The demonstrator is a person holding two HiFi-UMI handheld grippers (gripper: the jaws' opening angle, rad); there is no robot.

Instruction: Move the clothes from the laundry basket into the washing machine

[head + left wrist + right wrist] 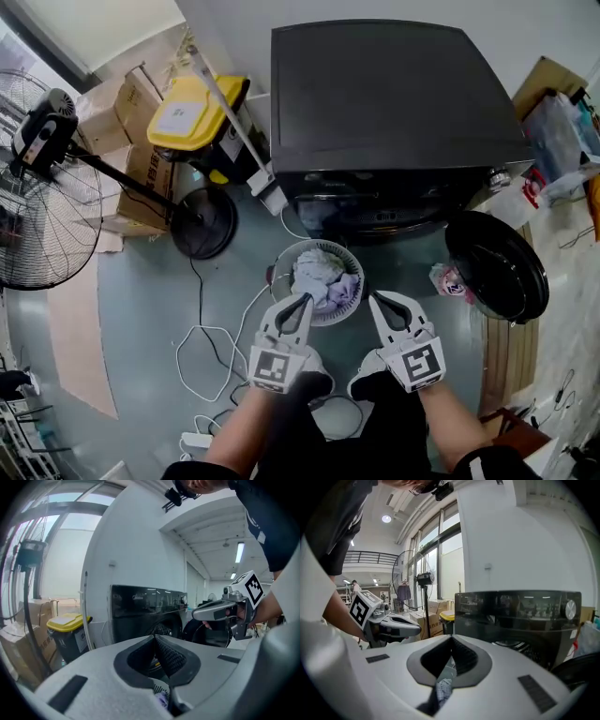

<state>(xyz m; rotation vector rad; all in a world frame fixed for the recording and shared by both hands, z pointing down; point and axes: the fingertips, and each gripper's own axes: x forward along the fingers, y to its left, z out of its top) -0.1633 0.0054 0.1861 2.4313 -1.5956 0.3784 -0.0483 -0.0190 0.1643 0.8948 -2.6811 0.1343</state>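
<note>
Head view: the laundry basket [314,244] sits at 6 o'clock of the washing machine [394,94]. The door [497,267] hangs open at 4 o'clock, likely to keep the transfer short. The clothes [323,277] lie in the basket. The left gripper [306,298] and right gripper [373,296] hover at the basket's 6 o'clock rim.

Left gripper view: jaws pressed together, holding nothing.

Right gripper view: likewise closed and empty; I judge both must open before grabbing.

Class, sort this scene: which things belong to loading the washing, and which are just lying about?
Job in hand: round pale plastic laundry basket; white and lilac clothes in it; black front-loading washing machine; its open round black door; left gripper; right gripper.

Lying about: yellow-lidded bin; black pedestal fan; brown cardboard boxes; translucent plastic bags.
</note>
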